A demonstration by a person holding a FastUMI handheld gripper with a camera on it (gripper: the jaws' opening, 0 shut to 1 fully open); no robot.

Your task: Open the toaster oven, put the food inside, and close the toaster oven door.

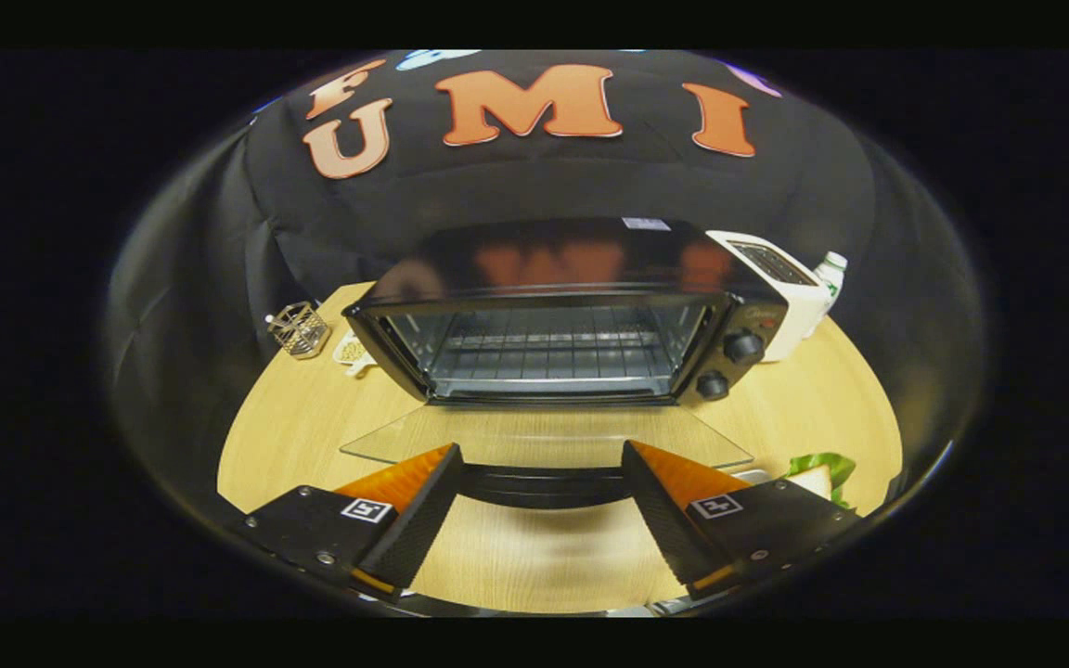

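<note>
A black toaster oven [572, 269] stands in the middle of the wooden table [312, 436], straight ahead of the fingers. Its glass door [544, 436] lies folded down flat, and the wire rack [544, 353] inside is bare. The door's dark handle [542, 487] sits between my two fingers, which do not press on it. My gripper [542, 455] is open, fingers spread wide just above the door's front edge. The food [822, 471], with a green leafy bit, lies on the table just right of the right finger, partly hidden by it.
A white pop-up toaster [780, 283] stands against the oven's right side, with a bottle [832, 274] behind it. Left of the oven are a small wire holder [298, 329] and a small pale object [354, 353]. Two knobs [743, 348] sit on the oven's right front.
</note>
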